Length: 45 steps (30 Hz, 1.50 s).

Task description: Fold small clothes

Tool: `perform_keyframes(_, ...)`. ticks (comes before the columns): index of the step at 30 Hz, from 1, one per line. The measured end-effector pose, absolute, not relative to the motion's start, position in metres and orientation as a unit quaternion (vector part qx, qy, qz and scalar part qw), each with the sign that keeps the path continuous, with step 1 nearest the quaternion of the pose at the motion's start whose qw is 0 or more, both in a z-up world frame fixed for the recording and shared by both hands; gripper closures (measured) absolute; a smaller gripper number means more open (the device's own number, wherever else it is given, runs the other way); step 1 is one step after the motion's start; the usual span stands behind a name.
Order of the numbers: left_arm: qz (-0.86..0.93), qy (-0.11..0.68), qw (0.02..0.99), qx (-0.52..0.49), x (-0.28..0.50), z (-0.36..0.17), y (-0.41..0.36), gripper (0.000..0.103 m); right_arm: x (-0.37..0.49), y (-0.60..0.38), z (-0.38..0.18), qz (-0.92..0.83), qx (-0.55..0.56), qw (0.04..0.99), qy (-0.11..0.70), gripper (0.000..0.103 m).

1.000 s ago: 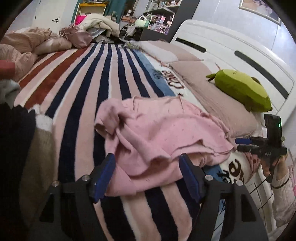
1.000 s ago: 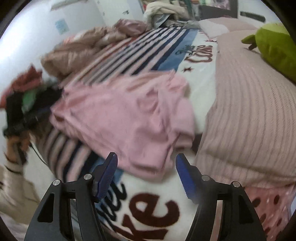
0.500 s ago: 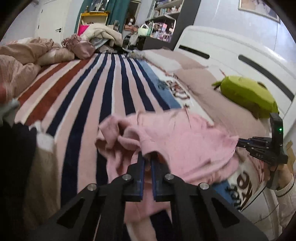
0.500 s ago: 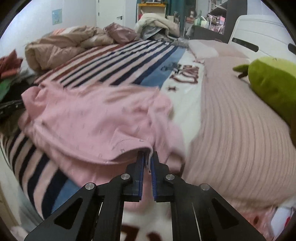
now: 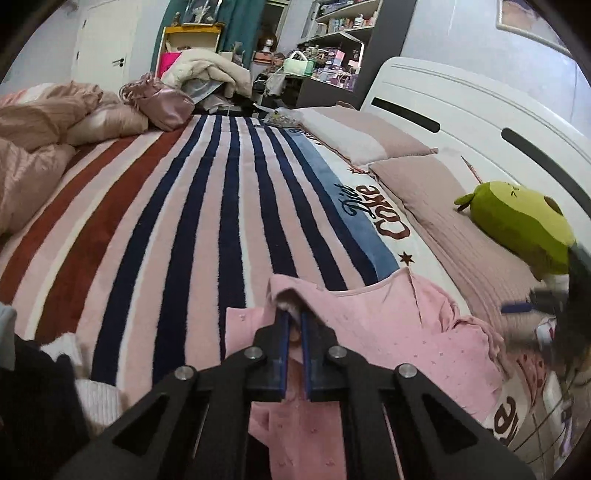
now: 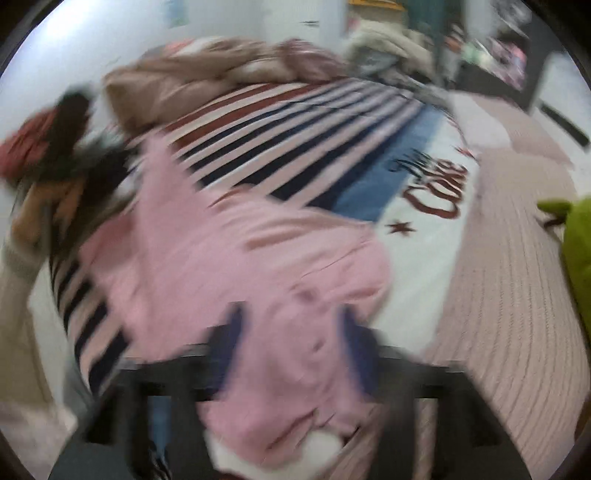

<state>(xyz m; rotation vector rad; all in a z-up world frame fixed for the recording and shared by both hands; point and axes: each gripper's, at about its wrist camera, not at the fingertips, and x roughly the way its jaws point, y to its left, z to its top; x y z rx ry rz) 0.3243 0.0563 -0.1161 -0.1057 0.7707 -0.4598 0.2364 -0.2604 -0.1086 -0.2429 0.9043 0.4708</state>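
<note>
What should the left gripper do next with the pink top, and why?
Probably carry the pinched edge across to lay a fold. The left gripper is shut on the pink top, which lies rumpled on the striped blanket; the right gripper looks open.

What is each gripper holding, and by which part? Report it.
Left gripper is shut on the pink garment, pinching a raised fold at its edge. Right gripper looks open, fabric between its fingers, too blurred to confirm.

- A striped blanket (image 5: 177,206) is being spread over the bed.
- A green plush toy (image 5: 517,221) is being propped on a pink pillow (image 5: 461,236).
- Shelves (image 5: 332,22) are being crowded with small items.
</note>
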Motion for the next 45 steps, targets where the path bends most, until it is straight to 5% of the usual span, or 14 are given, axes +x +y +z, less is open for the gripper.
perform_keyframes(11,-0.233,0.369,0.897,-0.071,0.304,-0.122,0.064,0.099,0.199,-0.216,-0.185,0.222,-0.190,0.838,0.461,0.036)
perform_keyframes(13,-0.235,0.374,0.895,-0.068,0.297,-0.127,0.067,0.099,0.204,-0.220,-0.186,0.203,-0.180,0.849,0.454,0.052)
perform_keyframes(14,-0.235,0.375,0.894,-0.067,0.295,-0.128,0.068,0.099,0.205,-0.225,-0.182,0.200,-0.165,0.854,0.452,0.071)
perform_keyframes(18,-0.233,0.379,0.893,-0.064,0.282,-0.133,0.073,0.099,0.213,-0.232,-0.168,0.178,-0.154,0.869,0.436,0.093)
perform_keyframes(35,-0.237,0.374,0.894,-0.067,0.273,-0.130,0.078,0.099,0.237,-0.250,-0.150,0.203,-0.112,0.853,0.467,0.085)
perform_keyframes(39,-0.238,0.376,0.893,-0.071,0.271,-0.132,0.079,0.099,0.236,-0.235,-0.161,0.207,-0.156,0.838,0.479,0.074)
perform_keyframes(41,-0.238,0.378,0.892,-0.072,0.270,-0.133,0.079,0.099,0.233,-0.224,-0.173,0.197,-0.198,0.828,0.487,0.077)
perform_keyframes(42,-0.237,0.379,0.892,-0.071,0.270,-0.134,0.080,0.099,0.232,-0.222,-0.177,0.185,-0.213,0.828,0.484,0.094)
perform_keyframes(45,-0.235,0.377,0.893,-0.071,0.271,-0.134,0.081,0.099,0.232,-0.225,-0.167,0.158,-0.212,0.854,0.448,0.098)
